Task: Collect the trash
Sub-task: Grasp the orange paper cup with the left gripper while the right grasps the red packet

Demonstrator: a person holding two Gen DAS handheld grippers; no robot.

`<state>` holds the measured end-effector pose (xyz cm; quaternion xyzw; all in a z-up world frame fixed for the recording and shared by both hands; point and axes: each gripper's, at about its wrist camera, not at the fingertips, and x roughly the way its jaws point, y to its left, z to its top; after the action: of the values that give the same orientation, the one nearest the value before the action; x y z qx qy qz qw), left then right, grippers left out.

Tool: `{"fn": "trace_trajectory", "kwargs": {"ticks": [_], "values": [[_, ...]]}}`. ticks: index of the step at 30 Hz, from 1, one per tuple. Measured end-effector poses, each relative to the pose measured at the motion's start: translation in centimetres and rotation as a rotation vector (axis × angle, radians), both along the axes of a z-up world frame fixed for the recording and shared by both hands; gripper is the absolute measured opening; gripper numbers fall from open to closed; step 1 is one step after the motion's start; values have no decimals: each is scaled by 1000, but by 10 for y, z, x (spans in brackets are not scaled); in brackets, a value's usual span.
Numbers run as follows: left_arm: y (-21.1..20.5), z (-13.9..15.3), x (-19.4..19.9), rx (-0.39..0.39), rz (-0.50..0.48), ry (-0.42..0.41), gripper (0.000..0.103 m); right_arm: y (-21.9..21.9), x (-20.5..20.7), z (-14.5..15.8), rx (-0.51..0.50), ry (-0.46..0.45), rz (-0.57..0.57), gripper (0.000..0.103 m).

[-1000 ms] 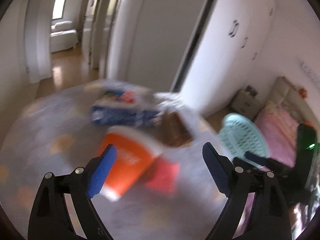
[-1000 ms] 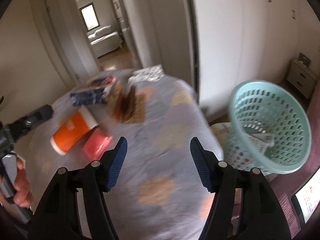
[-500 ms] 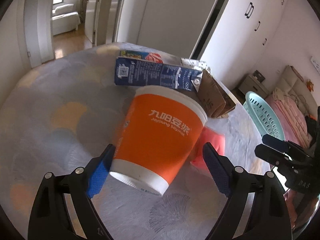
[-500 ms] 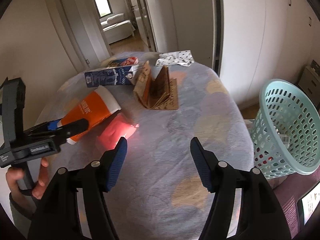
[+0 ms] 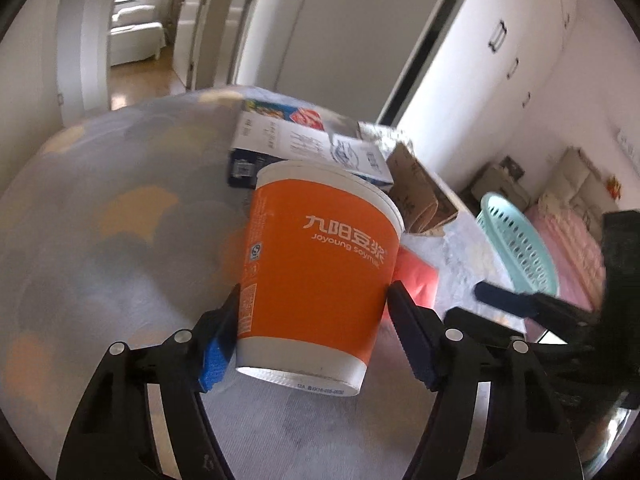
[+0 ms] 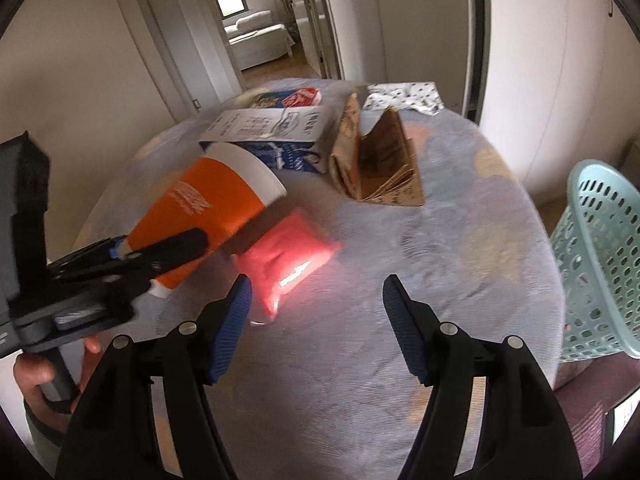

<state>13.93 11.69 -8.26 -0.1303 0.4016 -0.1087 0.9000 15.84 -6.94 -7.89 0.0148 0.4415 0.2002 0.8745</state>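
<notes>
I am closing the left gripper (image 5: 312,336) on the orange paper cup (image 5: 316,276); its jaws have just been narrowing and both pads are now pressing the cup's lower wall, near the base, at my 9 and 3 o'clock. The cup is lying on its side on the cloth-covered table (image 5: 120,240), rim pointing to 12 o'clock. I am judging it light, probably empty, and thin-walled: it is going to dent if I squeeze harder, so I am favouring the stiffer ring by the base. The right gripper (image 6: 316,312) is hanging unclenched and empty, with the soft red packet (image 6: 288,264) at its 11 o'clock. The blue carton (image 5: 304,152) is lying at 12 o'clock, the teal basket (image 5: 516,244) at 3 o'clock off the table edge
</notes>
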Motion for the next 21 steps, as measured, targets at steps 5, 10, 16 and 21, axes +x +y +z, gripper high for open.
{"fn": "trace_trajectory", "kwargs": {"ticks": [5, 10, 16, 21], "values": [[24, 4, -15, -6, 92, -42, 68, 12, 4, -14, 45, 52, 31, 64], [36, -2, -14, -27, 129, -37, 69, 23, 11, -17, 65, 50, 17, 64], [35, -5, -13, -13, 134, -38, 69, 39, 17, -18, 2, 4, -6, 64], [33, -8, -13, 6, 136, -41, 69, 45, 13, -19, -61, -40, -34, 49]]}}
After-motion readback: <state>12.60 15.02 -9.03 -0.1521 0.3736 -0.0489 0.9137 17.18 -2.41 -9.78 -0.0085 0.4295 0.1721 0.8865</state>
